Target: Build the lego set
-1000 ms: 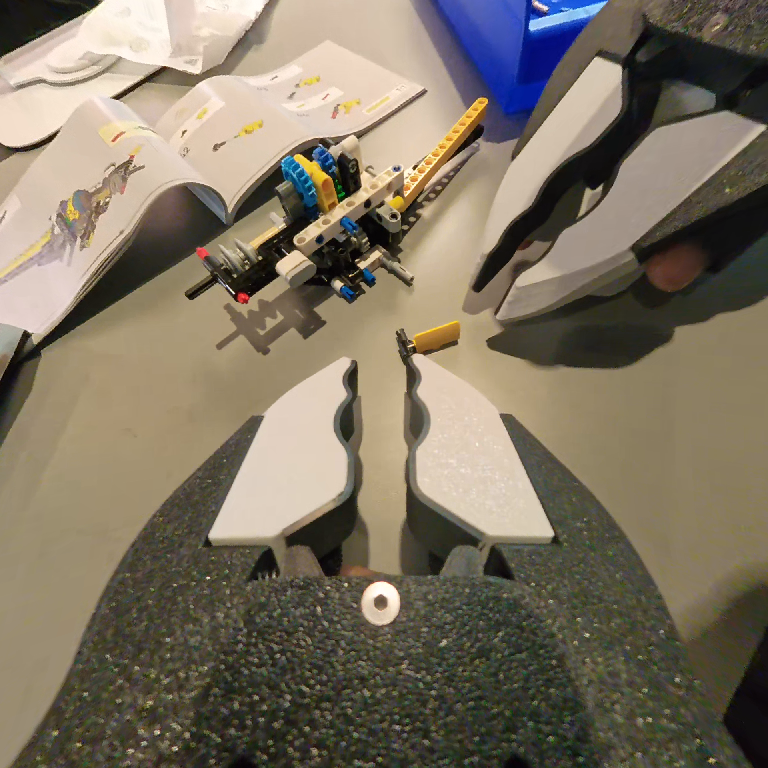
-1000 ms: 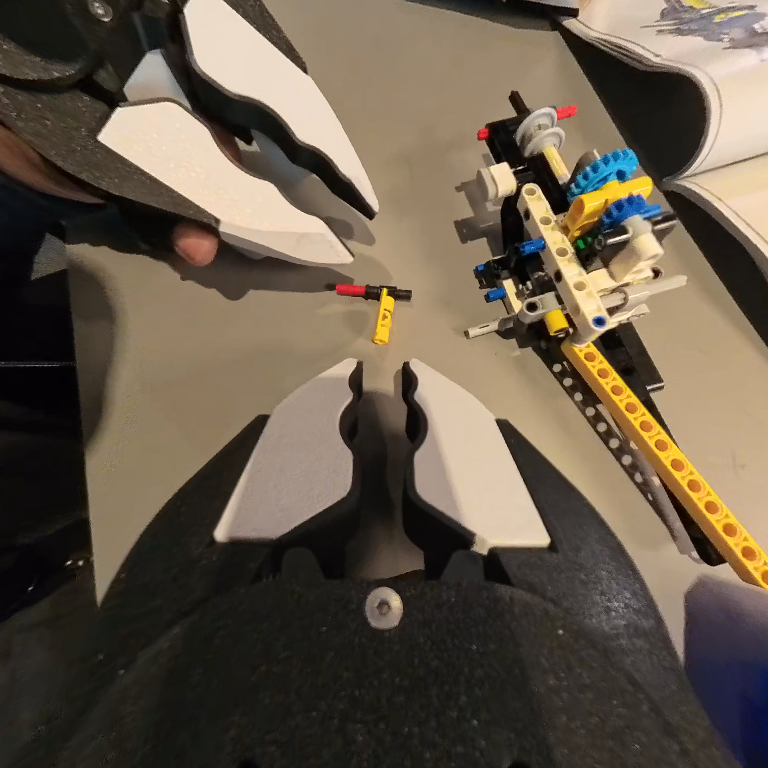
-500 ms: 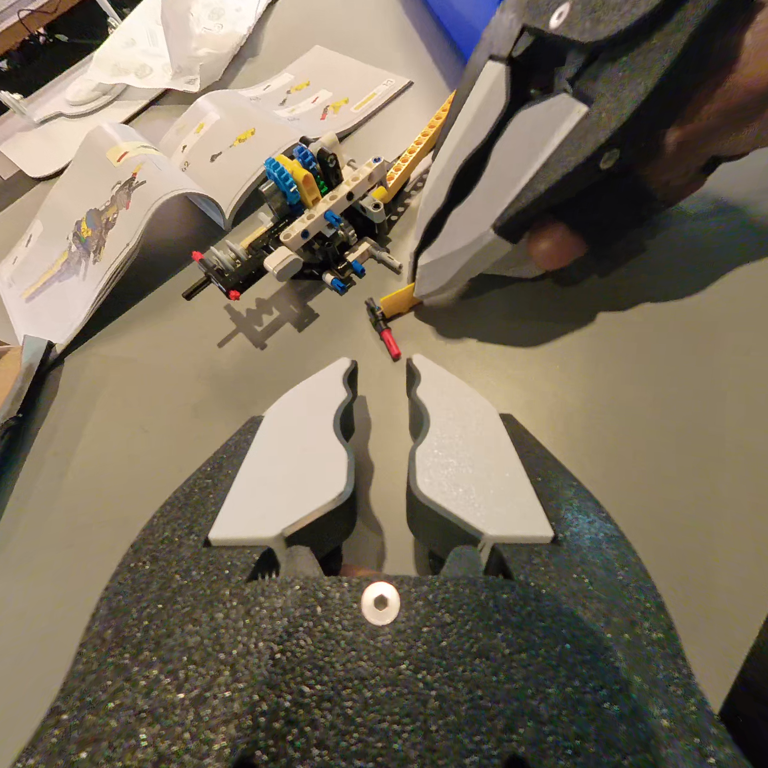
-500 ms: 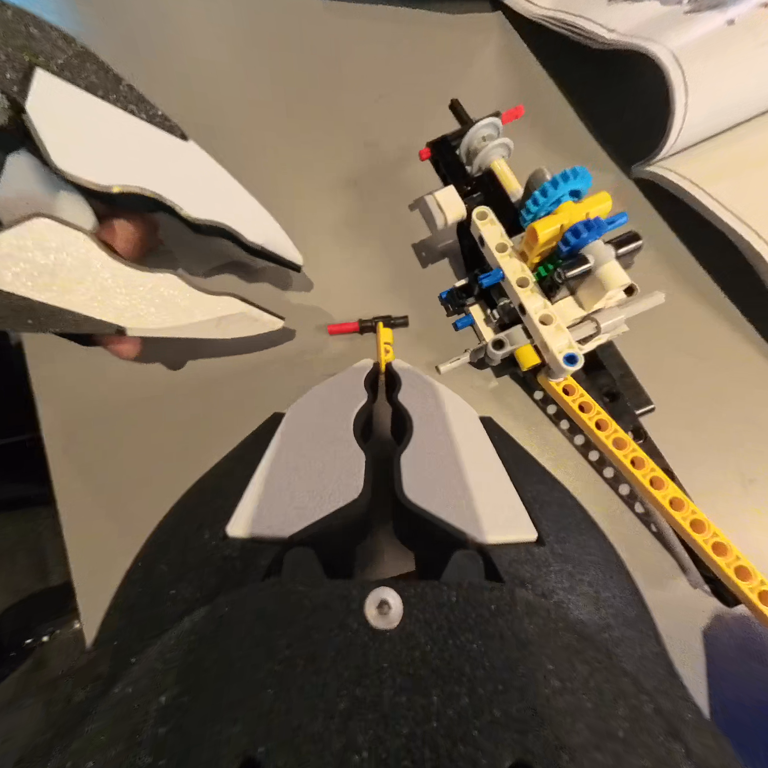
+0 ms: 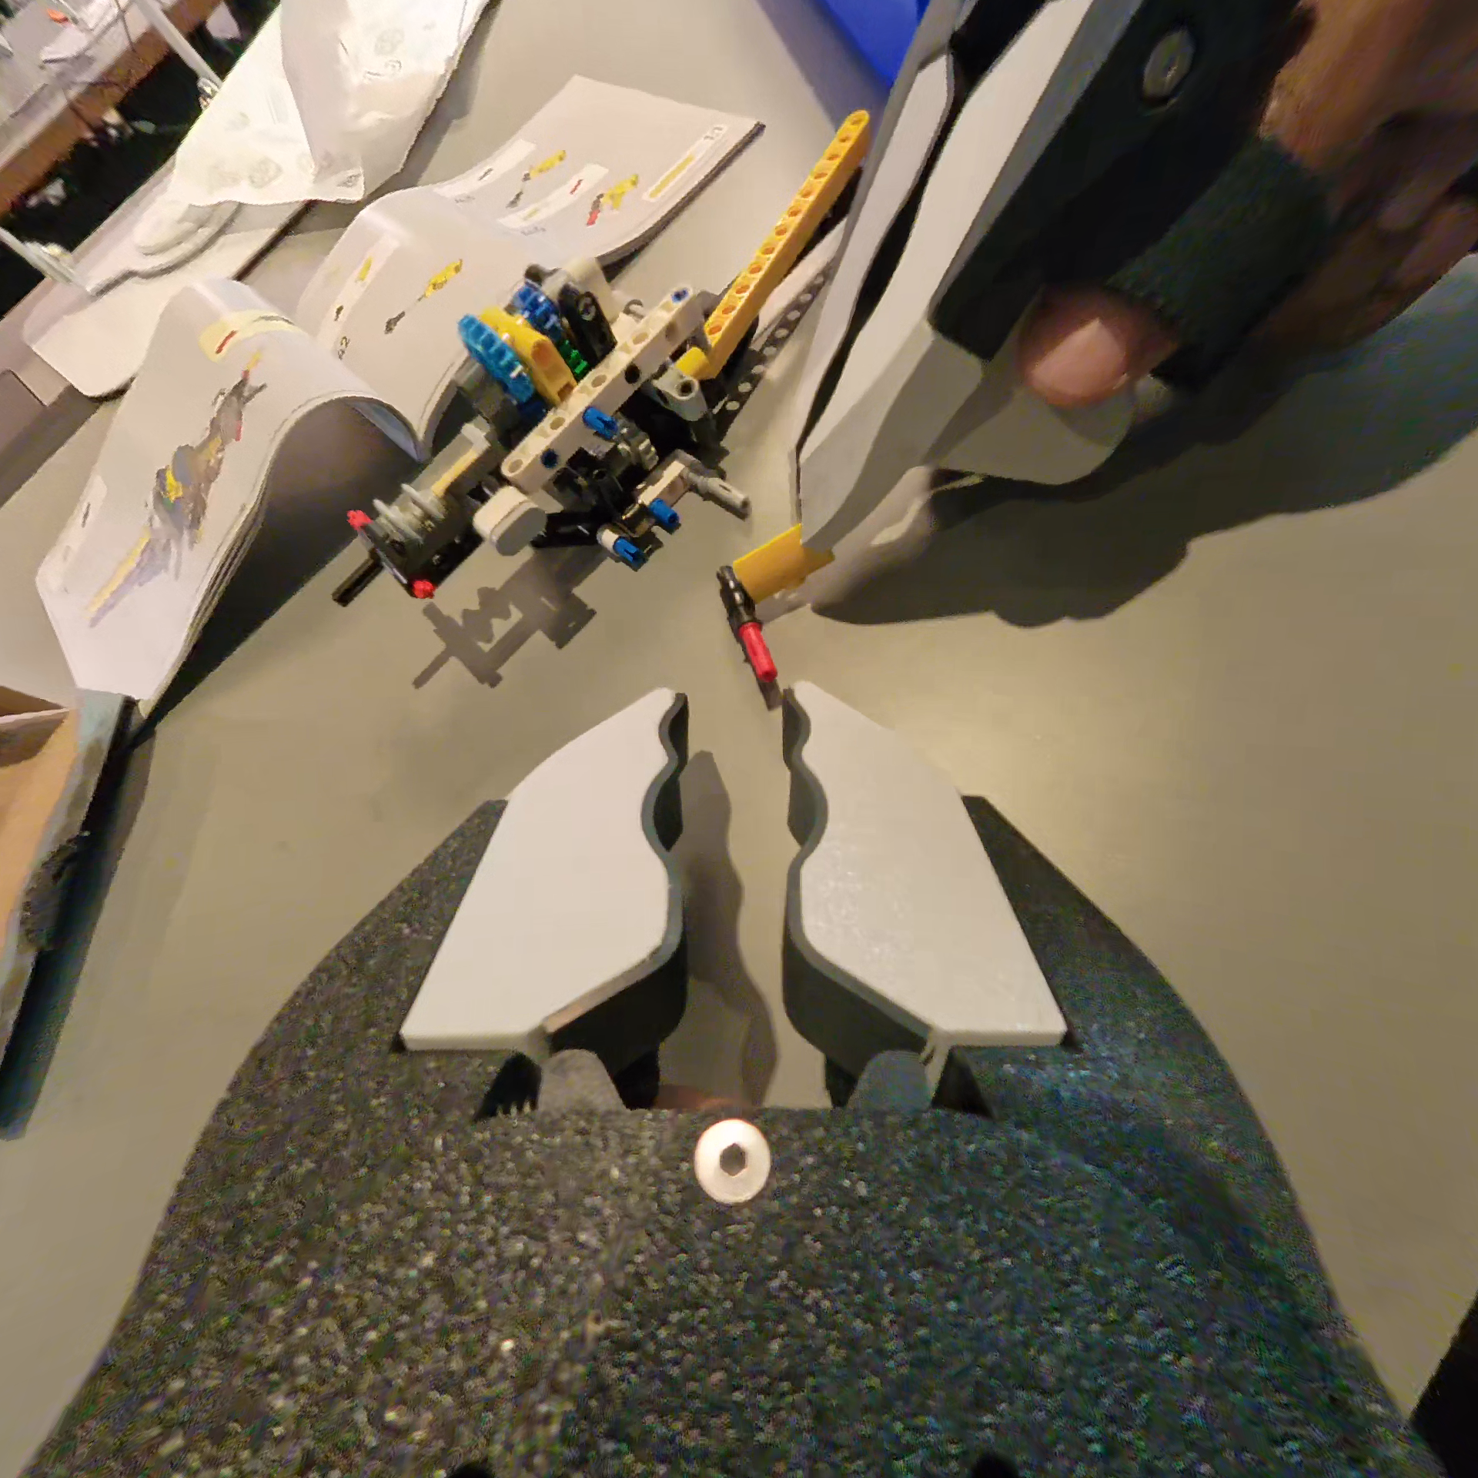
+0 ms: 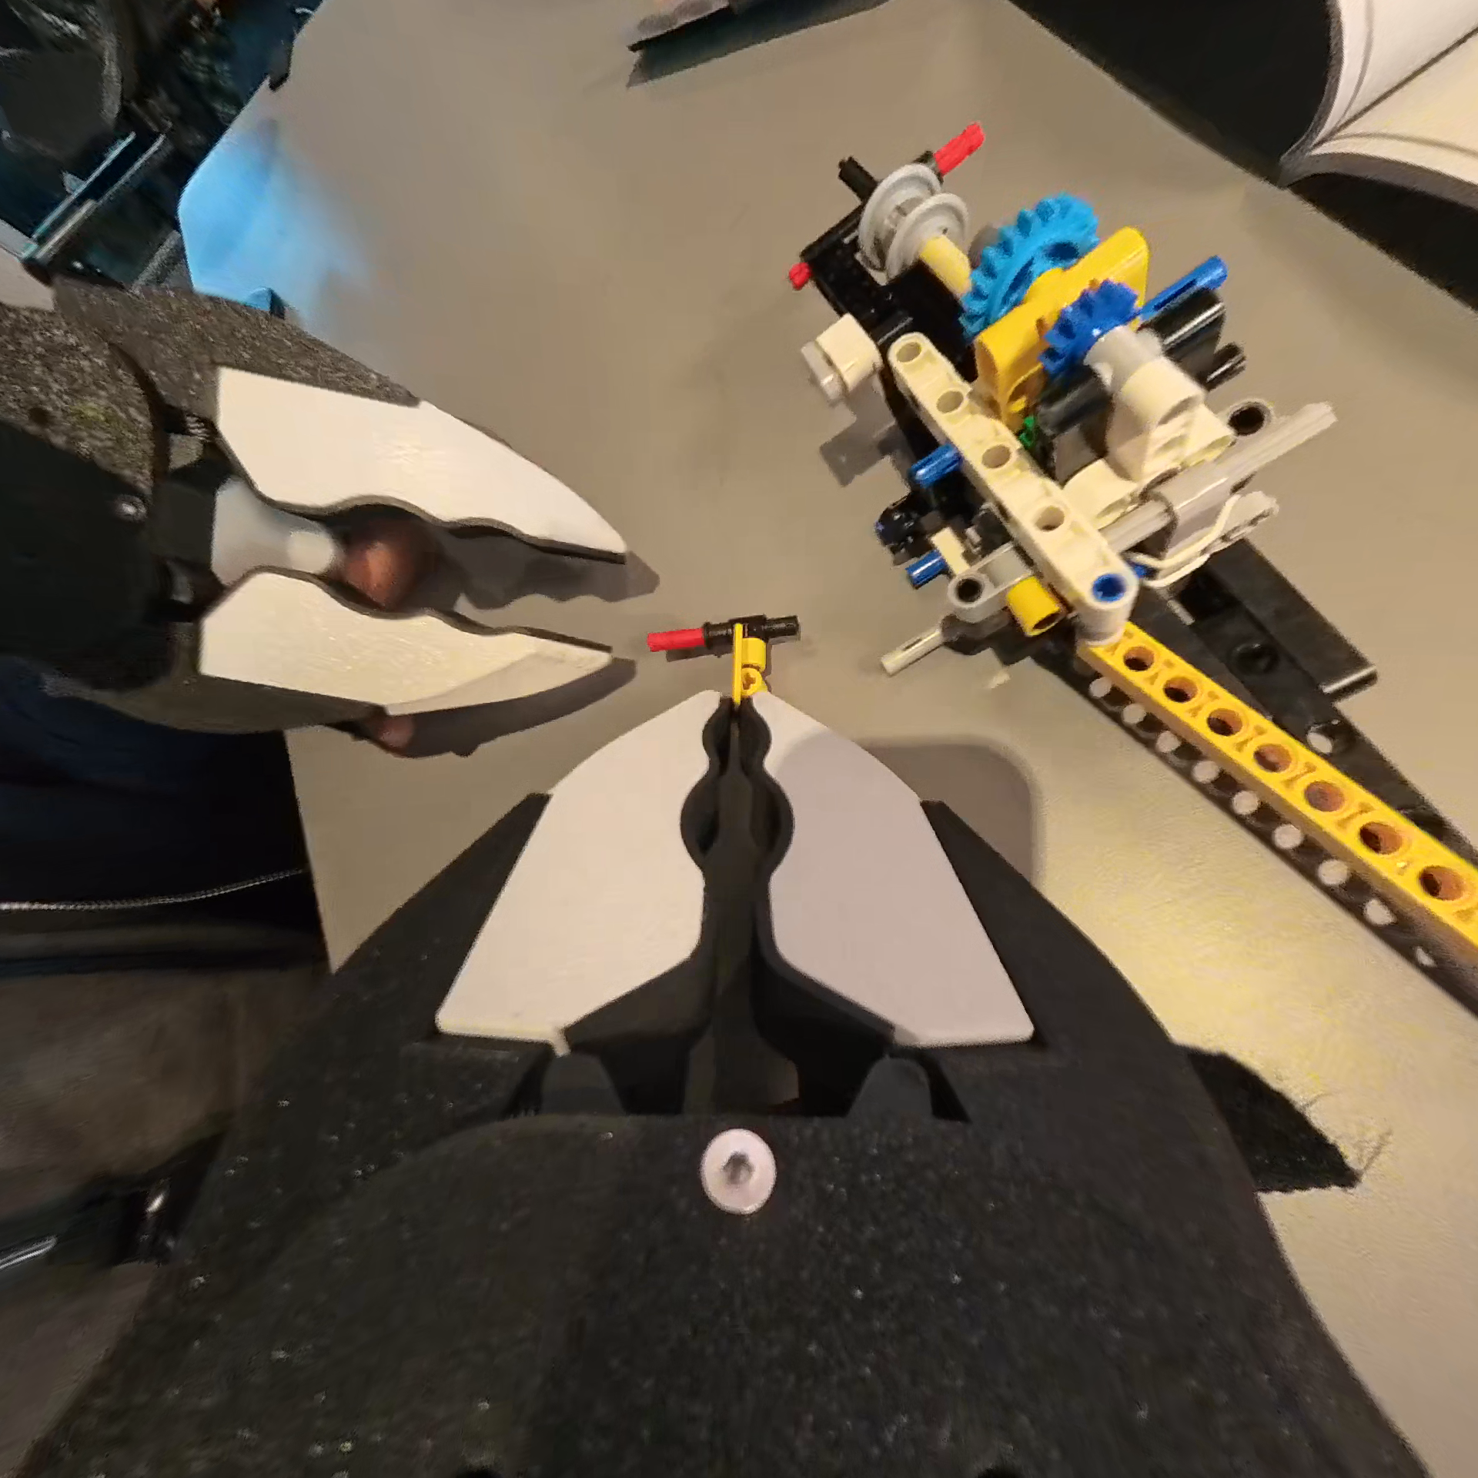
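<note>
- Table (image 5: 1200,880), grey and matt, carries everything; warm light throws hard shadows across it.
- The right gripper (image 6: 740,702) has its jaws closed on the yellow piece (image 6: 748,668), which sticks out past the tips just above the surface.
- A thin black rod with a red end (image 6: 704,636) crosses the far end of the yellow piece, making a T shape.
- The left gripper (image 5: 734,704) has its jaws open and grips nothing; its tips sit just beside the red end of the rod, not touching it.
- The half-built model (image 5: 560,424), with blue gears, a white beam and black parts, lies near the middle of the table, apart from both grippers.
- A long yellow beam (image 6: 1280,768) full of holes sticks out from the model, resting over a black strip.
- An open instruction booklet (image 5: 264,416) lies just beyond the model towards the table's far left edge, its pages curling up.
- Crumpled clear bags (image 5: 336,104) lie past the booklet at the far edge.
- A blue bin (image 5: 888,32) shows at the far edge, mostly hidden behind the right gripper.
- A brown cardboard corner (image 5: 32,768) pokes in at the left edge.
- The room beyond the table is dark and unclear.
</note>
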{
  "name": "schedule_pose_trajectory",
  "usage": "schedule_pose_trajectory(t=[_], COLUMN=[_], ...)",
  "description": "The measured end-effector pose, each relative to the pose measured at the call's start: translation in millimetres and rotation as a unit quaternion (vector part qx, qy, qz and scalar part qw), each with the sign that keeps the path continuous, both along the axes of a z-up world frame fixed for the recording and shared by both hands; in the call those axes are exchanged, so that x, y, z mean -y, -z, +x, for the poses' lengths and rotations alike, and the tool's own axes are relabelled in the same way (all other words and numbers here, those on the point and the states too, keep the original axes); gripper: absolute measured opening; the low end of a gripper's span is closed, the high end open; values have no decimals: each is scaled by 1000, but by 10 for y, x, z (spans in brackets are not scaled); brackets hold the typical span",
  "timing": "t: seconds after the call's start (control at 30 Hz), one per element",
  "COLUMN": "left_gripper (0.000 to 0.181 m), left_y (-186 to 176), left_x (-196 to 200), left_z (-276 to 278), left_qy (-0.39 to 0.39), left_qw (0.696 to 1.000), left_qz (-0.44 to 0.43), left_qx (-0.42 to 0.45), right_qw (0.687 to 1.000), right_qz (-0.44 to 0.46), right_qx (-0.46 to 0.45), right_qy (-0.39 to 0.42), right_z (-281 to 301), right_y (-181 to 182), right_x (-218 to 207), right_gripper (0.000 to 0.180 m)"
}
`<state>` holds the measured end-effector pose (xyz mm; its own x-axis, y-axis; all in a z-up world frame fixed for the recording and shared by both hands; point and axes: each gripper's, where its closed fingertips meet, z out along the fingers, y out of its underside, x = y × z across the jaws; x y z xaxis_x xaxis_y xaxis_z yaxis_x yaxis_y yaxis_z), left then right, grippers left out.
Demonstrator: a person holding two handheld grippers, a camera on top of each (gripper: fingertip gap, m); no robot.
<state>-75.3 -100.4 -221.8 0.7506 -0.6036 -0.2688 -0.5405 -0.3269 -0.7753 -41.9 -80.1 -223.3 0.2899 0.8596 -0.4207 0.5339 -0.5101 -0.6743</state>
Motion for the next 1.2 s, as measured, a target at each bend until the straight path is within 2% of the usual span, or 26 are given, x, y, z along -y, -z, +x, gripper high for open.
schedule_pose_trajectory(t=[0.27, 0.43, 0.63, 1.2], left_gripper=[22, 9, 6, 6], left_y=[5, 35, 44, 53], left_x=[55, 48, 43, 19], left_z=[219, 231, 242, 246], left_qy=[14, 13, 15, 10], left_qw=[1000, 1000, 999, 1000], left_qz=[2, 5, 2, -7], left_qx=[-6, -28, -30, -23], right_qw=[999, 998, 998, 997], right_qz=[-16, -25, -34, -34], right_qx=[-30, -42, -53, -60], right_qy=[24, 32, 27, 20], right_z=[23, 76, 87, 86], right_y=[-85, -83, -98, -110], right_x=[163, 225, 244, 218], right_gripper=[1, 1, 2, 2])
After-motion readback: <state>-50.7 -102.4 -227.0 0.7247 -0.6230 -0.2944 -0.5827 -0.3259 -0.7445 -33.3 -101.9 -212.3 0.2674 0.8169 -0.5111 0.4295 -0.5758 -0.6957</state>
